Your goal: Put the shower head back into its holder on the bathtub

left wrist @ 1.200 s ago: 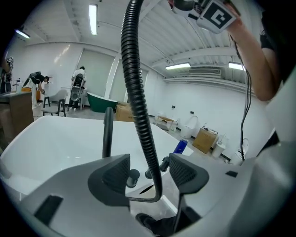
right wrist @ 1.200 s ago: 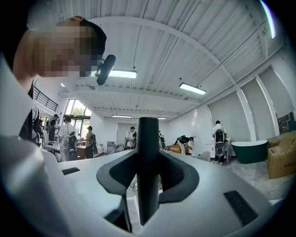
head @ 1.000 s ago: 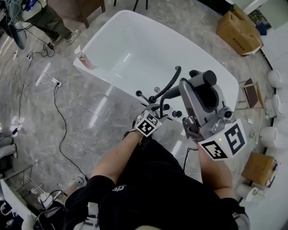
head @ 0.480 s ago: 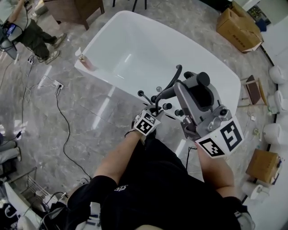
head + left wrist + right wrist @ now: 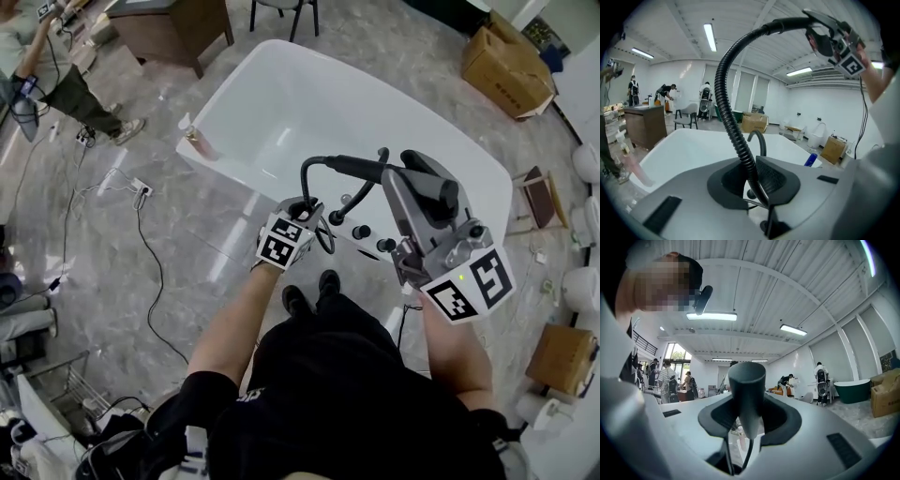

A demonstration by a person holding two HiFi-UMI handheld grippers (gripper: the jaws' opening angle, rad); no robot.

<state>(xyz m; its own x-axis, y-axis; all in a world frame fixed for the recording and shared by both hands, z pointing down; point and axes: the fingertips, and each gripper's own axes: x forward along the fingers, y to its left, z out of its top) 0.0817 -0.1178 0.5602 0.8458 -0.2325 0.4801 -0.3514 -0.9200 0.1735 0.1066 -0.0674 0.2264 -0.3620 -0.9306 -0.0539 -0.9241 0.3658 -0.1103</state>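
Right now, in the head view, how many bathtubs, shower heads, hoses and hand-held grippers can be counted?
bathtub: 1
shower head: 1
hose: 1
hand-held grippers: 2, the left hand-held gripper closed on the hose, the right hand-held gripper closed on the shower head
Total: 5

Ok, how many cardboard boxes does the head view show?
2. One cardboard box beyond the bathtub, top right; another low at the right edge. Others may be out of frame.
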